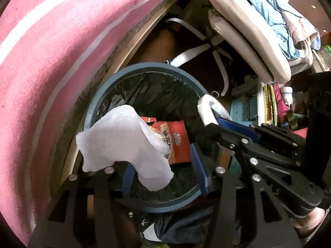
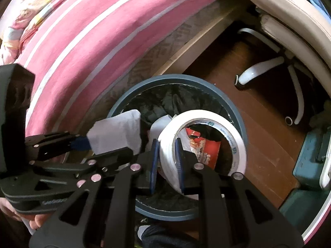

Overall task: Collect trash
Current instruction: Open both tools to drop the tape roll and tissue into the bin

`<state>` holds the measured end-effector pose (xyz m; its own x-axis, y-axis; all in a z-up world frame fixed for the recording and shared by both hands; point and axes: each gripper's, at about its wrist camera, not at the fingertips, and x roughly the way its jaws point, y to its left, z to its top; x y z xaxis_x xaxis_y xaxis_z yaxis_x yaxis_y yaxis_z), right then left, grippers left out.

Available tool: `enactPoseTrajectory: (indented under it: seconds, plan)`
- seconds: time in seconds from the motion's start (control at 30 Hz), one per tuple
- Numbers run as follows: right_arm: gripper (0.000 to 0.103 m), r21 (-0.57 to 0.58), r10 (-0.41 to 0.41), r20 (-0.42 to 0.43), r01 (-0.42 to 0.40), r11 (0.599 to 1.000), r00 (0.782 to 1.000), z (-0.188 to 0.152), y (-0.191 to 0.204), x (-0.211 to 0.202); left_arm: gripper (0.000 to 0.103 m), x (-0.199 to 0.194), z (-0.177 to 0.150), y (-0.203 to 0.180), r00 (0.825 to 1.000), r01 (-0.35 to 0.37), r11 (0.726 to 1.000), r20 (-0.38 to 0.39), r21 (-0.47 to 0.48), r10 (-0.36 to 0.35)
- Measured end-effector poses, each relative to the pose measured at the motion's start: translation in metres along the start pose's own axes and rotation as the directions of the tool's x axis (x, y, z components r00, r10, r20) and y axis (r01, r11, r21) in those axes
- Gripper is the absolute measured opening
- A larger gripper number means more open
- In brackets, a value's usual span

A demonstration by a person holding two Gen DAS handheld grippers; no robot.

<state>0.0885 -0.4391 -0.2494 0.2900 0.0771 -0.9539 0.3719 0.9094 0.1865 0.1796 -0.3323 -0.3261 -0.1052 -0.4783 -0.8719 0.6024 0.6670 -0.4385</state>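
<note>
A round bin (image 1: 103, 95) with a dark blue rim and black liner stands on the floor below both grippers. A red snack packet (image 1: 178, 140) lies inside it. My left gripper (image 1: 161, 159) hangs over the bin, open, its blue pads wide apart. A white tissue (image 1: 120, 140) drapes loosely over its left finger. My right gripper (image 2: 166, 142) is shut on a white tape roll (image 2: 206, 119), holding it on edge above the bin (image 2: 240, 124). The right wrist view also shows the left gripper (image 2: 93, 146) with the tissue (image 2: 118, 132). The left wrist view shows the tape roll (image 1: 204, 109) over the bin's right rim.
A bed with a pink, white-striped cover (image 1: 51, 62) curves close along the bin's left side. An office chair (image 2: 279, 10) with a white star base (image 2: 258, 70) stands on the wooden floor (image 2: 258, 124) beyond. A teal box (image 2: 310, 155) and books (image 1: 269, 103) crowd the right.
</note>
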Motion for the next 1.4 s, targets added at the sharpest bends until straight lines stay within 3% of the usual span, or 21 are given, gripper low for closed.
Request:
enactPoseTrajectory:
  seconds: [0.23,0.53,0.77,0.8,0.87,1.07,1.17,1.23,1.27,1.4]
  plan:
    - [0.019,0.026,0.002,0.01,-0.002,1.0,1.0,0.001,-0.007,-0.003,0.055,-0.002,0.002,0.003,1.0,0.012,1.0,0.002,-0.024,-0.012]
    - [0.029,0.085,-0.09,0.027,0.088,0.993,0.996,0.004,-0.021,-0.003,0.075,0.007,0.004,-0.001,0.999,0.029,0.999,-0.036,-0.042,-0.03]
    - [0.044,0.106,-0.197,0.027,0.194,0.975,0.98,0.006,-0.031,-0.001,0.081,0.009,0.005,-0.023,0.996,-0.091,0.99,-0.005,0.107,0.092]
    - [0.05,0.105,-0.204,0.028,0.2,0.974,0.979,0.007,-0.033,-0.001,0.082,0.009,0.004,-0.028,0.994,-0.11,0.984,0.002,0.141,0.111]
    - [0.055,0.093,-0.237,0.027,0.234,0.968,0.971,0.007,-0.035,-0.002,0.082,0.009,0.002,-0.036,0.987,-0.158,0.967,0.029,0.202,0.155]
    - [0.057,0.095,-0.289,0.031,0.285,0.954,0.957,0.006,-0.039,-0.004,0.082,0.008,-0.008,-0.063,0.979,-0.203,0.903,0.07,0.377,0.191]
    - [0.057,0.148,-0.279,0.029,0.272,0.951,0.96,0.005,-0.049,-0.006,0.082,0.015,-0.018,-0.077,0.966,-0.256,0.838,0.088,0.483,0.244]
    - [0.057,0.192,-0.266,0.013,0.258,0.947,0.964,0.005,-0.059,-0.005,0.082,0.021,-0.025,-0.085,0.949,-0.305,0.777,0.108,0.551,0.297]
    - [0.057,0.2,-0.261,0.008,0.254,0.946,0.965,0.005,-0.06,-0.005,0.082,0.024,-0.03,-0.089,0.939,-0.327,0.734,0.119,0.596,0.321]
    - [0.057,0.217,-0.254,-0.005,0.249,0.944,0.967,0.008,-0.062,-0.004,0.083,0.03,-0.044,-0.098,0.936,-0.317,0.664,0.112,0.677,0.333]
